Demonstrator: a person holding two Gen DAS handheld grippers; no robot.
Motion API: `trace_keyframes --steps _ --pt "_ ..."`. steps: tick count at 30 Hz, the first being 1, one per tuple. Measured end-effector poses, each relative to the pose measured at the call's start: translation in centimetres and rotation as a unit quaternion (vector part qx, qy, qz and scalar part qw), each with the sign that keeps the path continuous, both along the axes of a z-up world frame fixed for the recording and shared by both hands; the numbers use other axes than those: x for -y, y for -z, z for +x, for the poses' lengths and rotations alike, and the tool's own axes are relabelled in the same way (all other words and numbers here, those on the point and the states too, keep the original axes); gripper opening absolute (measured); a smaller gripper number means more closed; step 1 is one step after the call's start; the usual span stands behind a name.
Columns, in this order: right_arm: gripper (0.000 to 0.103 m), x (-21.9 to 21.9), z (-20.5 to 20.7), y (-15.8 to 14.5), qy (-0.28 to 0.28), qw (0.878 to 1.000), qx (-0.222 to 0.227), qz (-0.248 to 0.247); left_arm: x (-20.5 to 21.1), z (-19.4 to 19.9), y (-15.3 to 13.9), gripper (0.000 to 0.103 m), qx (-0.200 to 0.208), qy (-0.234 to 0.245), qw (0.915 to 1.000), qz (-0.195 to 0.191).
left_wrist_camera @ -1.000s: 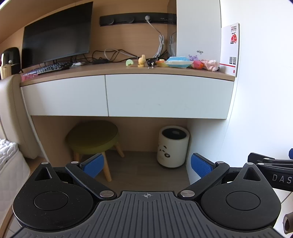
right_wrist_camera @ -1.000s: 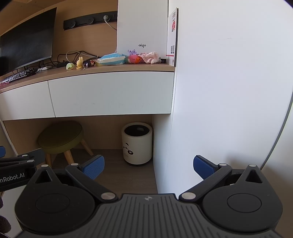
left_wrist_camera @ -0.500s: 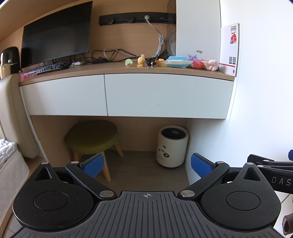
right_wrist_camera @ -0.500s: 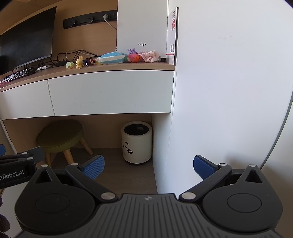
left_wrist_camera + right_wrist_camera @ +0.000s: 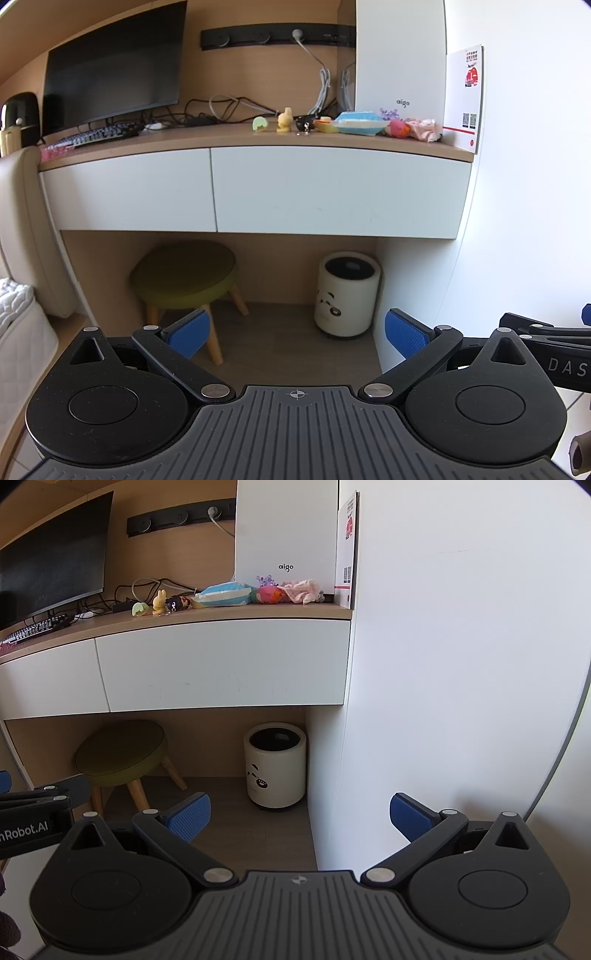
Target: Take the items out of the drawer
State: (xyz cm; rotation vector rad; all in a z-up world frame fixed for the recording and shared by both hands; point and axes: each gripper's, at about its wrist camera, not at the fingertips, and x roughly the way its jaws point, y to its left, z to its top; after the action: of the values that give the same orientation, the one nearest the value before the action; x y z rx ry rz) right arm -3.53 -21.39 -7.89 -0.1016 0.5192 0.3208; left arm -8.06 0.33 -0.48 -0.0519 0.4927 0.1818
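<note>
Two closed white flat-front drawers (image 5: 332,192) under wooden desktop at 12 o'clock, contents hidden, white cylindrical panda bin (image 5: 347,295) below, left gripper (image 5: 295,332) and right gripper (image 5: 299,814) jaws wide, empty

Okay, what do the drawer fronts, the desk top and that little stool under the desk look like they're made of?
Drawer fronts: smooth matte white panels, probably laminated board; flat, no grain, no handles. Desk top: light wood or wood-look laminate, faint grain showing. Stool: olive padded seat, seemingly fabric, on pale bare-wood legs.

Home bedroom: desk (image 5: 236,142), monitor (image 5: 110,66), mattress (image 5: 18,325).
</note>
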Motion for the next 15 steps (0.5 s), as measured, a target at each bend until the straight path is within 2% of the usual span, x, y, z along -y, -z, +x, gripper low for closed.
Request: trace_keyframes --steps 15 --pt "0.103 0.24 0.08 0.34 0.002 1.0 -0.002 -0.001 0.22 0.26 0.56 0.103 -0.001 0.008 1.0 -0.003"
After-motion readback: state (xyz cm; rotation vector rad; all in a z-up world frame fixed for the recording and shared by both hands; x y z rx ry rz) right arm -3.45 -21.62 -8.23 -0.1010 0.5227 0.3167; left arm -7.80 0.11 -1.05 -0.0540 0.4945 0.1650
